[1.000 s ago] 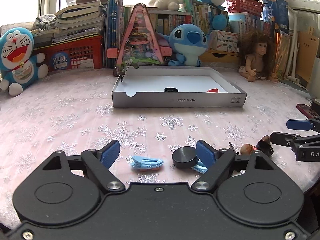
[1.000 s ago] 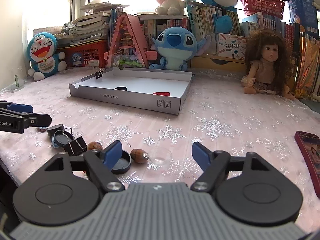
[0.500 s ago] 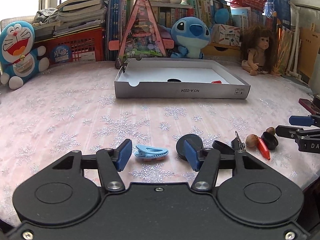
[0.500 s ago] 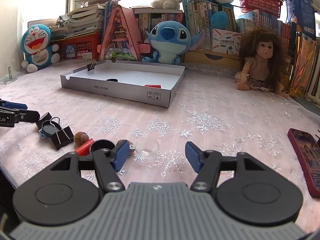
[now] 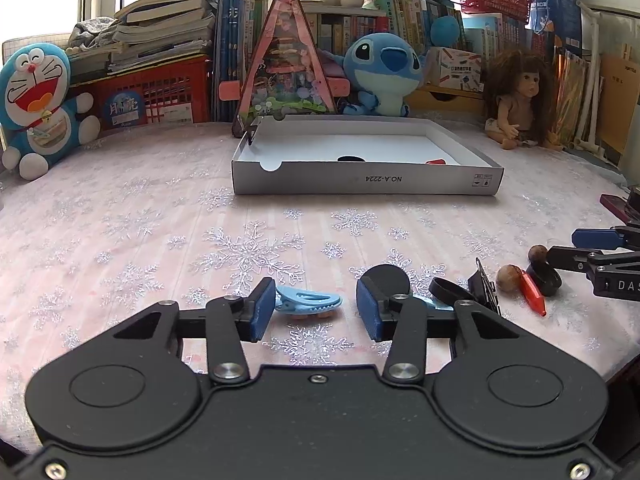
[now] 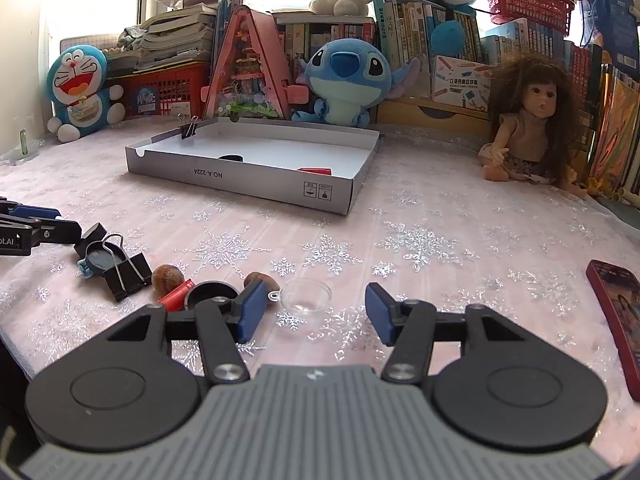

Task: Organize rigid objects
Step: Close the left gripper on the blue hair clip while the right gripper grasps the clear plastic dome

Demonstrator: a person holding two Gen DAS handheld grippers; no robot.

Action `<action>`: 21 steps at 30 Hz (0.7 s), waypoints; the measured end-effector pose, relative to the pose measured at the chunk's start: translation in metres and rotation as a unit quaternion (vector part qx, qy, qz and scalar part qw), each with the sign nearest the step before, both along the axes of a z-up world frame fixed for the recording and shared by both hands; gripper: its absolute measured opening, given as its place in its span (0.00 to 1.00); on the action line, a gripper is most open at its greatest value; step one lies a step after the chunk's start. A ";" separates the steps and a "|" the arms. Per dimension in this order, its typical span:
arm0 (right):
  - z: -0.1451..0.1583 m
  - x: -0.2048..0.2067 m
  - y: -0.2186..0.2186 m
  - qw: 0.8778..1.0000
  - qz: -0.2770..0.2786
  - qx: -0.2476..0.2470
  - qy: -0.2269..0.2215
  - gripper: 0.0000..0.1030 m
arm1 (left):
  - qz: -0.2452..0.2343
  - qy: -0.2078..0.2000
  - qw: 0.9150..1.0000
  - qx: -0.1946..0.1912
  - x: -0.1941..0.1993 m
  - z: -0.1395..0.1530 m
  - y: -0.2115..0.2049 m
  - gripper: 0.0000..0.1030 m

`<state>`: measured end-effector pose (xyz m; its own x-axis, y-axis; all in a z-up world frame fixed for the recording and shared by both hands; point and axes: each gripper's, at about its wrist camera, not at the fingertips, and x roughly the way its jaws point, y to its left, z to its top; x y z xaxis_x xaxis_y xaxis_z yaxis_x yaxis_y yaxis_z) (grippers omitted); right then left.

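- While most of the small rigid things lay loose on the counter, I judged the sorting barely begun: the white box held only a black round piece and a red piece, with a binder clip on its far corner.
- Left to move, as I saw it: the blue hair clip, a black disc, a black binder clip, two brown nuts, a red crayon-like stick, a black cap and a clear little cup.
- My left tongs had just been closing and stood narrow around the blue hair clip; its left pad seemed to touch the clip's tail, while the right pad stood clear, so I counted nothing as gripped.
- My right tongs had also just been closing, about half open, with the clear cup ahead between the pads and neither pad on it.
- Both piles lay near the counter's front edge, well apart from the box.
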<state>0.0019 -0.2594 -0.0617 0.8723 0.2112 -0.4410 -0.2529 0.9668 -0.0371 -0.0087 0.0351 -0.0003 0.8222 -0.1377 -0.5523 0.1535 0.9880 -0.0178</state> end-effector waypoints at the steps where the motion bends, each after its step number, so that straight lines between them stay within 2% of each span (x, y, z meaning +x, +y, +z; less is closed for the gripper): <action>1: 0.000 0.000 0.000 1.000 0.000 0.001 0.001 0.58 | 0.000 0.000 1.000 0.001 0.000 0.000 0.000 0.39; 4: -0.001 0.001 -0.001 1.000 0.001 0.002 0.004 0.55 | -0.001 -0.002 1.000 0.004 0.000 -0.001 -0.001 0.34; 11: -0.004 0.002 0.001 1.000 0.005 0.004 0.010 0.48 | -0.003 -0.007 1.000 0.010 -0.003 -0.003 -0.003 0.34; 15: -0.004 0.002 0.001 1.000 0.004 0.003 0.010 0.39 | -0.001 -0.007 1.000 0.010 -0.002 -0.002 -0.003 0.33; 21: -0.001 0.001 0.001 1.000 0.002 0.002 0.006 0.39 | 0.002 -0.011 1.000 0.007 -0.002 0.002 -0.003 0.33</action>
<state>0.0031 -0.2580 -0.0632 0.8656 0.2168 -0.4514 -0.2575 0.9658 -0.0300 -0.0105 0.0320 0.0012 0.8347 -0.1277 -0.5357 0.1502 0.9887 -0.0015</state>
